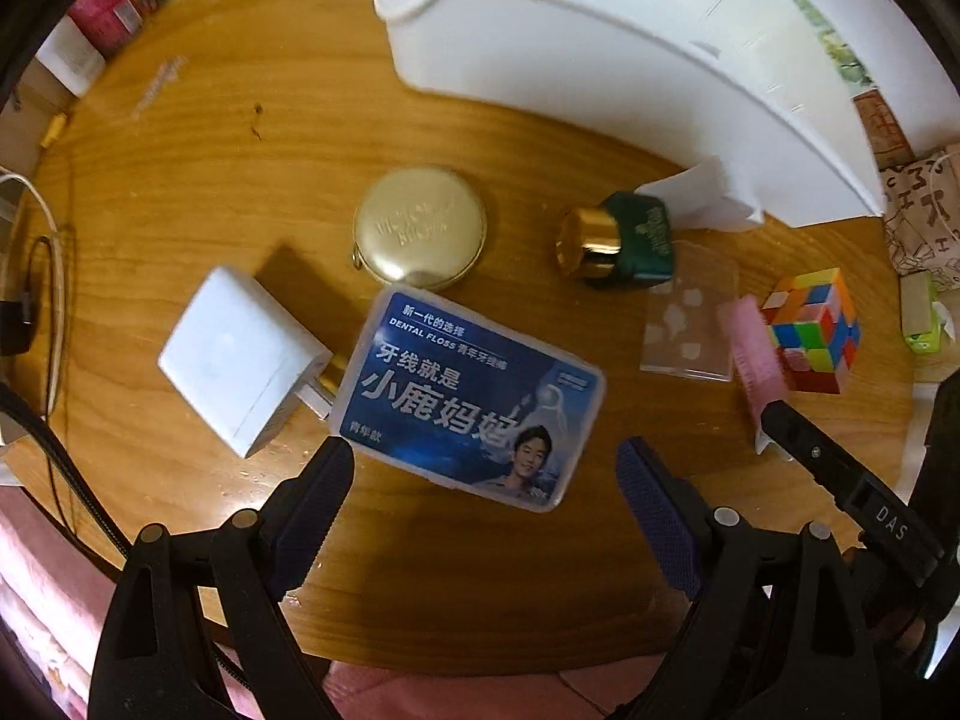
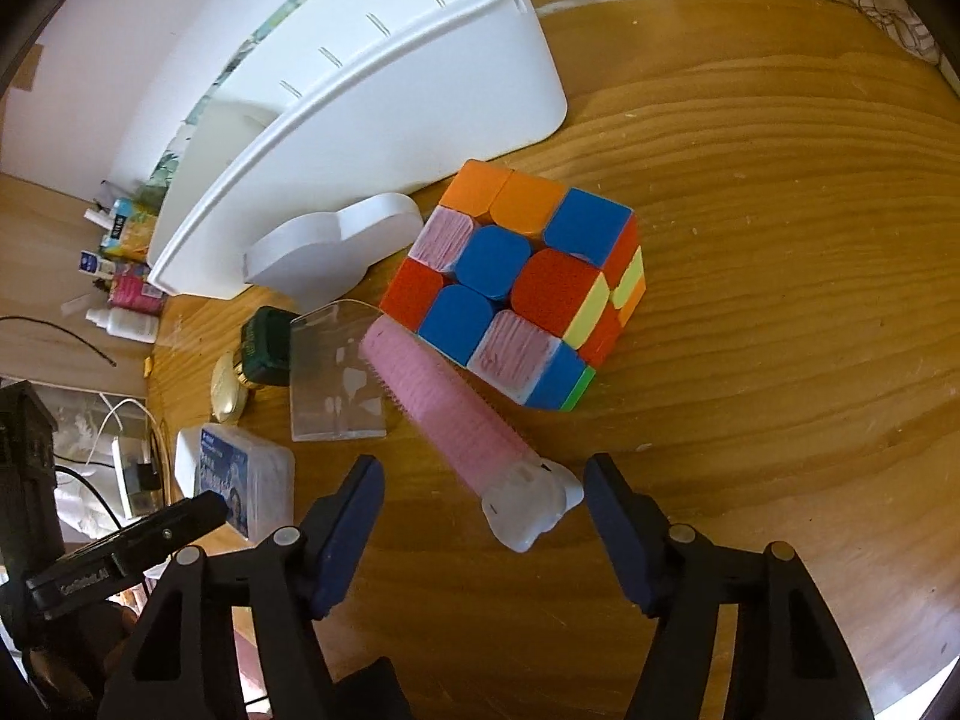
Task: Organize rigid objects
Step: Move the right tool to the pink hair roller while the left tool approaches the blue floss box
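On the table (image 2: 780, 240), pink comb (image 2: 456, 414) lying diagonal, handle toward right claw (image 2: 480, 516)

I can't read the raised words on the gold tin (image 1: 420, 235); they are blurry. The white bin (image 1: 600, 60) runs off the top edge. The clear case (image 2: 333, 372) hides part of the green bottle (image 2: 264, 348).
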The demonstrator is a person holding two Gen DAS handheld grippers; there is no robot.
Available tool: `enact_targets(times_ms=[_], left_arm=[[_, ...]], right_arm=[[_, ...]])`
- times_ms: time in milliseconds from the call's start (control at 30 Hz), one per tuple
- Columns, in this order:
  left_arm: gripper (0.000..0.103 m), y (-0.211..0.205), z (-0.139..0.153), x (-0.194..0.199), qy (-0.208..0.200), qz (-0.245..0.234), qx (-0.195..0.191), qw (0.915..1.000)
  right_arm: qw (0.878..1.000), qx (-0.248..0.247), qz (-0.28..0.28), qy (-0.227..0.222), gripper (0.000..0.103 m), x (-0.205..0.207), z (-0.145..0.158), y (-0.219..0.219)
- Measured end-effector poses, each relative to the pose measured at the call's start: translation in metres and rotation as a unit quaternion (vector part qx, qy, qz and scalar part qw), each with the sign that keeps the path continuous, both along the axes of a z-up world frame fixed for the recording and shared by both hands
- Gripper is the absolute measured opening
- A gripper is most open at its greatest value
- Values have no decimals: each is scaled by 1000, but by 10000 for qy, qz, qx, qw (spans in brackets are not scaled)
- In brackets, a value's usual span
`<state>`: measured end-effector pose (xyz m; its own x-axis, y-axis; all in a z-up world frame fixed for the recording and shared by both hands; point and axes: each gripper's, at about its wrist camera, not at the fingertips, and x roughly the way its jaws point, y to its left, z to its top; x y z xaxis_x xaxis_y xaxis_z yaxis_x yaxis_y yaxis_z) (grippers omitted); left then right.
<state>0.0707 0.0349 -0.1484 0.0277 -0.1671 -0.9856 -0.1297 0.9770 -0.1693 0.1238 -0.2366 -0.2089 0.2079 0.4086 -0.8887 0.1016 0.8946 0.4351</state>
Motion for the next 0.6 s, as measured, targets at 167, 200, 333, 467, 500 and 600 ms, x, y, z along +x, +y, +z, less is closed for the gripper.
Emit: enact_targets(times_ms=[167,200,333,467,500,600], left_arm=[[94,0,-10,15,291,-112,-117,9994],[95,-1,-11,17,352,-148,-157,9991],[95,-8,-21,28,599,-369,-100,9975],[95,-15,-31,35,908,-557,-82,9943],[95,-16,-33,36,988,-582,-111,9933],[95,-20,-38,37,1223,-623,-212,9903]], right_arm=[[9998,-180,-44,69,65,6,0,5],[9997,-212,-39,79,65,7,0,7],[9993,-370,-14,89,65,12,0,13],[9983,-580,19,71,64,14,0,19],[9980,-631,35,66,62,15,0,21],[9970,-767,119,53,59,15,0,28]])
